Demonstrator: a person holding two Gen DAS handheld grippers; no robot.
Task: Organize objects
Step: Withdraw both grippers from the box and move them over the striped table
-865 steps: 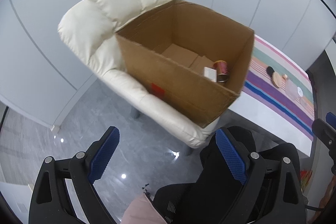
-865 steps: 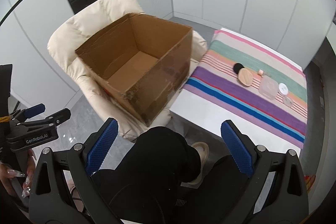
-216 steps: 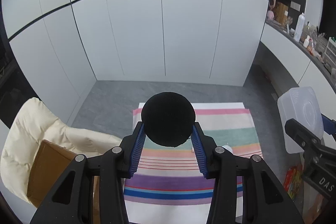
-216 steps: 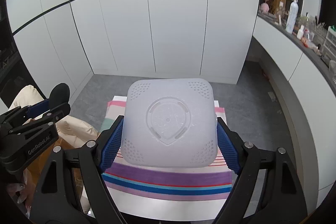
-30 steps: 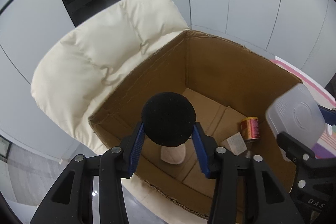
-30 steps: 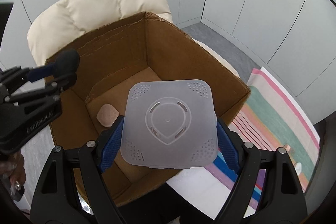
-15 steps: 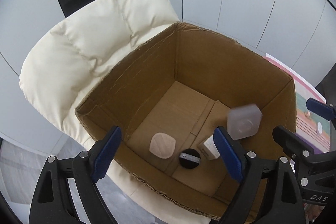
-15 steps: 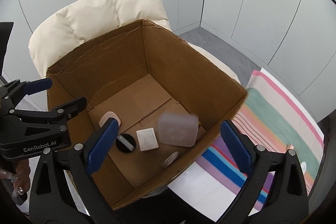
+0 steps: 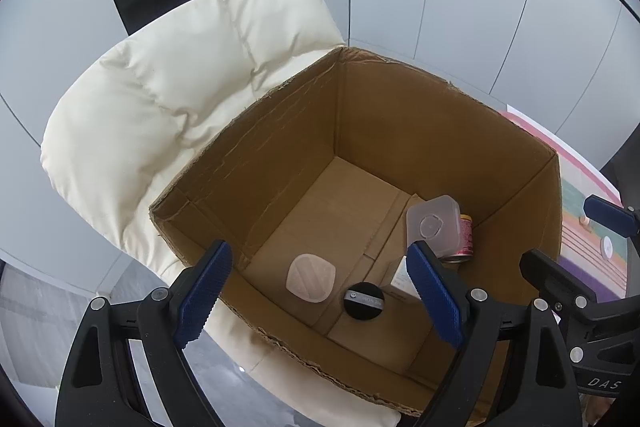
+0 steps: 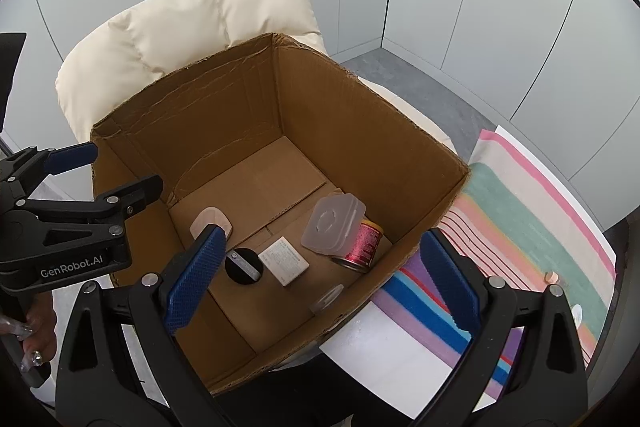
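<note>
An open cardboard box (image 9: 280, 131) (image 10: 320, 95) rests on a cream armchair (image 9: 180, 99). On its floor lie a black round puff (image 9: 363, 300) (image 10: 244, 266), a pink rounded pad (image 9: 310, 277) (image 10: 211, 219), a small white carton (image 10: 284, 260), a red can (image 10: 362, 242) and a clear plastic container (image 9: 432, 227) (image 10: 333, 223) leaning on the can. My left gripper (image 9: 320, 303) hangs open above the box's near edge, empty. My right gripper (image 10: 320, 285) also stands open and empty over the box. A clear round lid (image 10: 326, 299) lies near the box's front wall.
To the right of the box a table carries a striped cloth (image 10: 532, 227) with a few small items (image 10: 552, 277) on it. White cabinet panels and grey floor lie behind the chair. A hand (image 10: 36, 339) holds the left gripper's handle.
Both grippers opened and let go: the black puff and the clear container fell into the box. The container has settled against the red can.
</note>
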